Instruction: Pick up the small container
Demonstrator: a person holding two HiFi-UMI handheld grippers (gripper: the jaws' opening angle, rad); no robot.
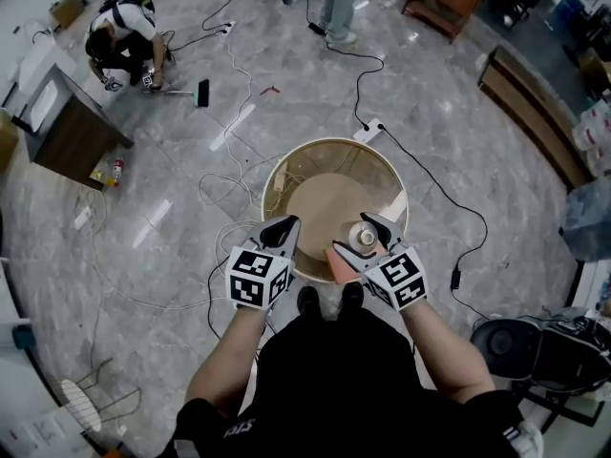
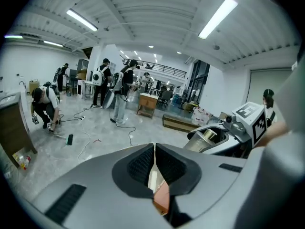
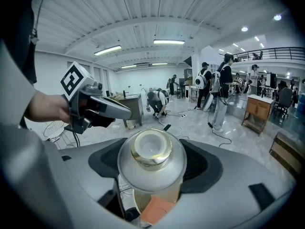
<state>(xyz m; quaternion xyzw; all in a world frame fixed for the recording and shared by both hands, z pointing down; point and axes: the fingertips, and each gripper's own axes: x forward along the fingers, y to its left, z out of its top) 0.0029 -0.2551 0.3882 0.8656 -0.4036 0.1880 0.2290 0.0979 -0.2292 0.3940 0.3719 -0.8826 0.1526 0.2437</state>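
The small container [image 1: 364, 236], a silvery jar with a gold-rimmed neck, sits between the pads of my right gripper [image 1: 369, 239], which is shut on it above the near edge of the round table [image 1: 286, 175]. In the right gripper view the container [image 3: 151, 157] fills the space between the jaws of the right gripper [image 3: 152, 170]. My left gripper [image 1: 284, 230] hovers to the left at the same height, apart from the jar. Its jaws are shut with nothing in them, as the left gripper view shows [image 2: 154, 166]. That view also shows the held container [image 2: 206, 138] at the right.
An orange flat piece [image 1: 342, 261] lies at the table's near rim under the right gripper. Cables and a power strip [image 1: 368, 130] run over the floor round the table. A wooden desk [image 1: 67, 127] stands far left, beside a crouching person [image 1: 124, 41]. My shoes [image 1: 329, 300] touch the table base.
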